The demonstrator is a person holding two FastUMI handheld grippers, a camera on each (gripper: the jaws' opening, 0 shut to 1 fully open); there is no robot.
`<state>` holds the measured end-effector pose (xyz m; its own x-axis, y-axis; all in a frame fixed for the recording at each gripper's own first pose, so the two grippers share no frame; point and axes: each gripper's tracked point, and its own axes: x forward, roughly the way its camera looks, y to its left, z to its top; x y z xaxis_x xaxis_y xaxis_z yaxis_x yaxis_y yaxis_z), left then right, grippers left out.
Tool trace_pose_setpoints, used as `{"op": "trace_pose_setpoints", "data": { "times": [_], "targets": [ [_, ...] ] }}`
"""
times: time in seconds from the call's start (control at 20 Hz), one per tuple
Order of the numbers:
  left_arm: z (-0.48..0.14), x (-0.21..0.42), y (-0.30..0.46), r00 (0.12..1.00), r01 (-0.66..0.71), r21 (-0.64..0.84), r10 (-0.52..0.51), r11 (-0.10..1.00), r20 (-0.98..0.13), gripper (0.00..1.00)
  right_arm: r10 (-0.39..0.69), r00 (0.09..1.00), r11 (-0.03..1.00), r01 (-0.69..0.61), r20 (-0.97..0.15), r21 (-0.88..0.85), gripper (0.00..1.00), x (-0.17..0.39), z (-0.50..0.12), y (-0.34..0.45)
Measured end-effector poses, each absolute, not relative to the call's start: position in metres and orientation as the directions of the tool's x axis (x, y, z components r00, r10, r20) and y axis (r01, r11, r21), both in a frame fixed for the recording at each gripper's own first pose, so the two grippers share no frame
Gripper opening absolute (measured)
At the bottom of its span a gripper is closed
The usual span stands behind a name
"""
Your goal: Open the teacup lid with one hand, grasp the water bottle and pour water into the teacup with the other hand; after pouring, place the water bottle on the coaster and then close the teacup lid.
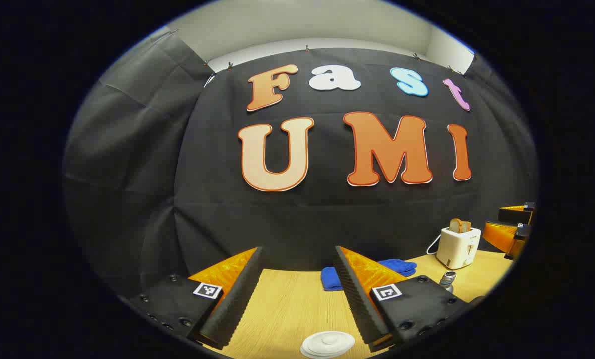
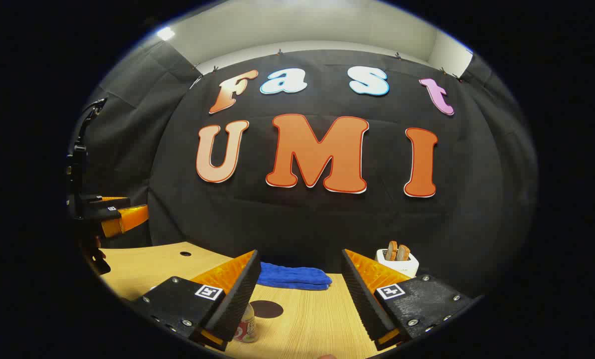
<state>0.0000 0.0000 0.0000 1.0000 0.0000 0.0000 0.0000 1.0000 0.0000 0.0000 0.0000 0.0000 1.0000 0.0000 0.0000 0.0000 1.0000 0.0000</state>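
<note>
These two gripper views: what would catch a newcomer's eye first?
Probably the pair of wide-open gripper fingers at the bottom of each view: the left gripper hovers over a round white teacup lid, and the right gripper over a bottle beside a dark round coaster. Further back on the wooden table lie a blue towel and a white toaster holding bread.

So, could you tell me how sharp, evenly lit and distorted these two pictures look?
Left gripper view: strong fisheye bend, the table curves; the toaster and white lid are crisp, light is even, shadows soft. Right gripper view: same bending, one bright ceiling light glares at upper left; the bottle near the bottom edge looks slightly soft.
</note>
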Motion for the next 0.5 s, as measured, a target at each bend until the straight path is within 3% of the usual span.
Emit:
{"op": "trace_pose_setpoints", "data": {
  "times": [0.5],
  "targets": [
    [-0.035,0.0,-0.009,0.999,0.017,0.006,-0.017,1.0,-0.05,0.95,0.037,0.999,0.999,-0.036,-0.035,0.021,0.96,-0.001,-0.02,0.011]
  ]
}}
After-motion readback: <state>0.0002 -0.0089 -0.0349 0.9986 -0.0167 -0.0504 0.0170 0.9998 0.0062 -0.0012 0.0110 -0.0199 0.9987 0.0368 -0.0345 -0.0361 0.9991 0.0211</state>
